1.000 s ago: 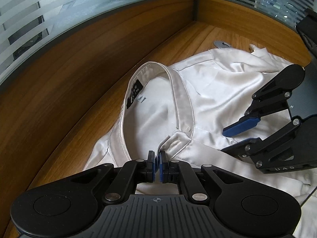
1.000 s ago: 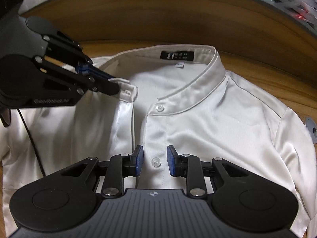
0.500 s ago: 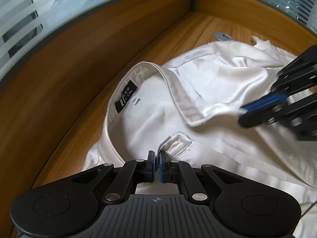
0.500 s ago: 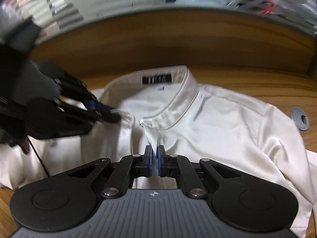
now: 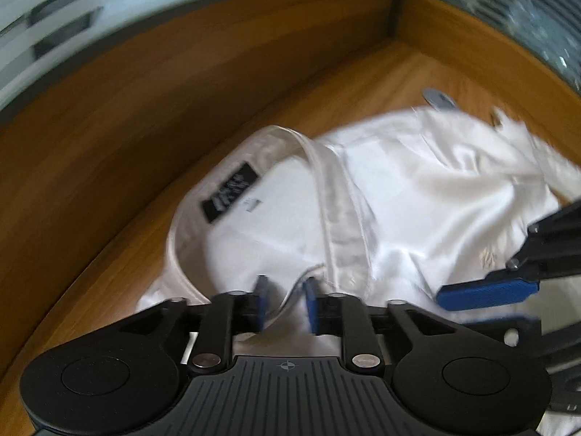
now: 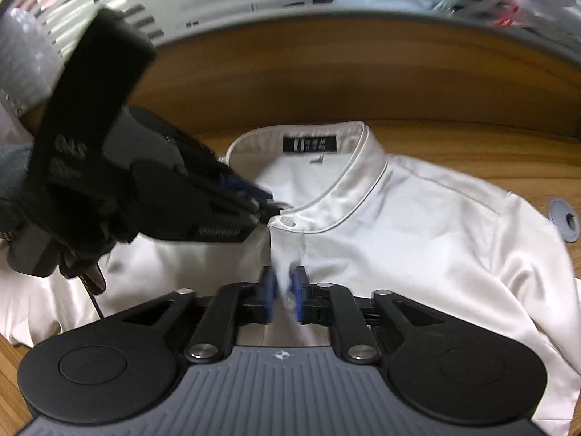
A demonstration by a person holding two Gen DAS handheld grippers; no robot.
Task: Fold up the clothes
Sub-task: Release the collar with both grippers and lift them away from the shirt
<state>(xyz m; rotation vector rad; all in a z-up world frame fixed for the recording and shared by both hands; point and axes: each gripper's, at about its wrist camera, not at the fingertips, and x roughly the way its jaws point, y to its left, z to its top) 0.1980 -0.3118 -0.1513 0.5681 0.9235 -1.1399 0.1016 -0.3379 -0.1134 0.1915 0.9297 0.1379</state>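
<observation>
the white shirt [image 6: 417, 239] lies front-up on the wooden worktop [image 6: 472, 145], its black neck label [image 6: 309, 144] carrying pale print too blurred to read. the left gripper [image 5: 285, 301] has its jaws part open around a loose collar edge, and the right gripper [image 6: 282, 296] has its jaws narrowly apart astride the button placket. a grey grommet [image 6: 564, 219] sits in the worktop just beside the sleeve.

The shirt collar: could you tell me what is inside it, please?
Inside the collar a black label and a small white tag show; their print is unreadable.
</observation>
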